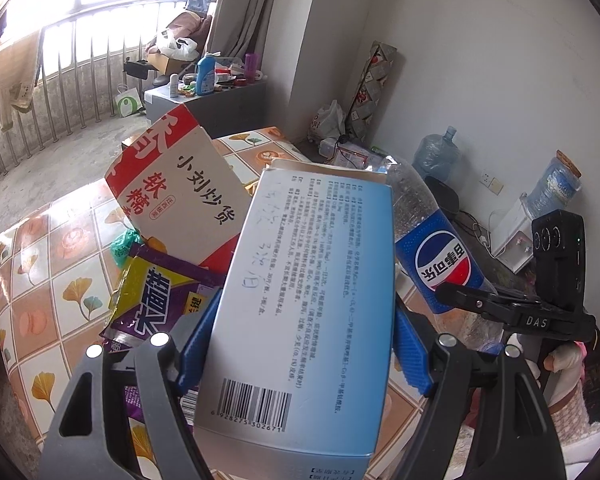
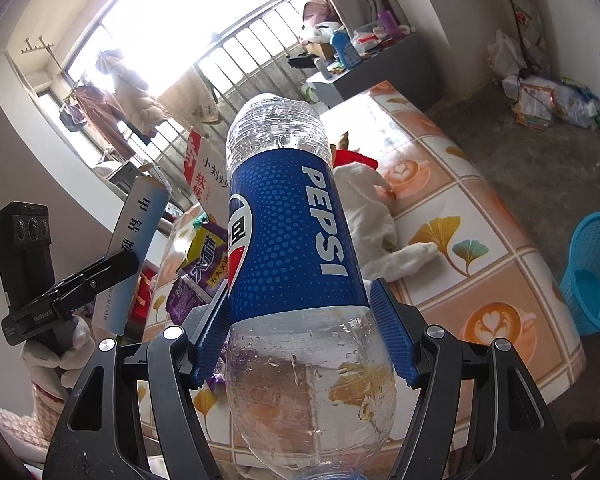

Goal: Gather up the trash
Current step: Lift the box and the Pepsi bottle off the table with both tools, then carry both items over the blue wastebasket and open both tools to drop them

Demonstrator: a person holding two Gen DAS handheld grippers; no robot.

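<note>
Water jugs by wall, white plush toy on tiled table

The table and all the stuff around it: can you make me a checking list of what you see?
Surface: table with tile-pattern cloth.
Job's things: box and Pepsi bottle, both lifted; blue basket on floor beside table.
Clutter: snack carton, purple wrapper, white cloth on table.
Grippers: left gripper shut on box; right gripper shut on bottle.
Cables: wires along the wall.
Surroundings: window bars, water jug.
</note>
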